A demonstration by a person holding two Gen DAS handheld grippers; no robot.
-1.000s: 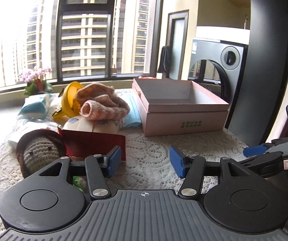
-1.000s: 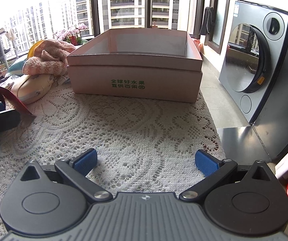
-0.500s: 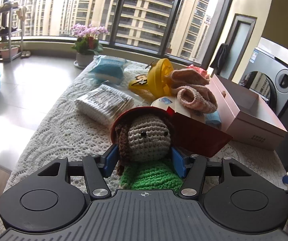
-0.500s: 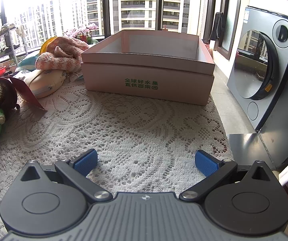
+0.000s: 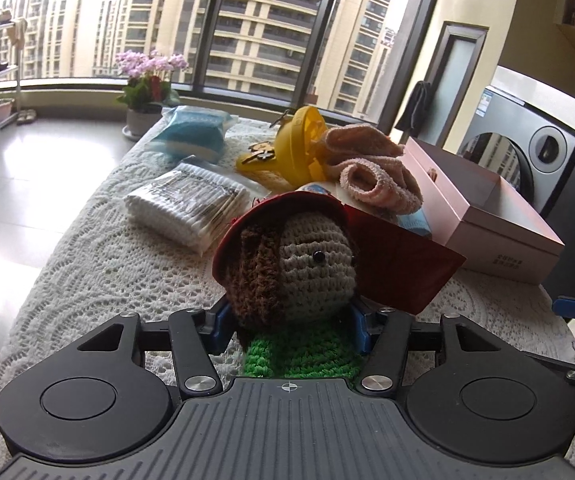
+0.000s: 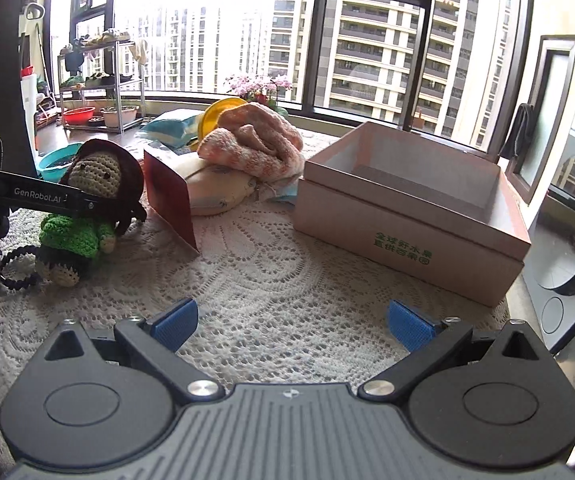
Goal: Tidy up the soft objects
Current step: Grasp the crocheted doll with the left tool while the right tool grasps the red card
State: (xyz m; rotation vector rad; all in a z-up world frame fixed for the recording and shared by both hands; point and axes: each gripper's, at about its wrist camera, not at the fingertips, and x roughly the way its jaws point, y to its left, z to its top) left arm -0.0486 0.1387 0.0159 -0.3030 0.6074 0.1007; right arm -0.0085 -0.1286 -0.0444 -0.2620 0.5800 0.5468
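left tongs (image 5: 289,330) closing, doll (image 5: 307,272) between pads at neck, on table left of box (image 6: 411,216) | right tongs (image 6: 293,326) wide open, empty | doll light, squashy, grippy: pinch your neck/torso firmly, expect sag

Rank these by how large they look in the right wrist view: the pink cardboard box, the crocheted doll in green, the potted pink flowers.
1. Pink cardboard box, clearly largest.
2. Crocheted doll in green.
3. Potted pink flowers, smallest, though farthest from the camera, so true size stays unsure.
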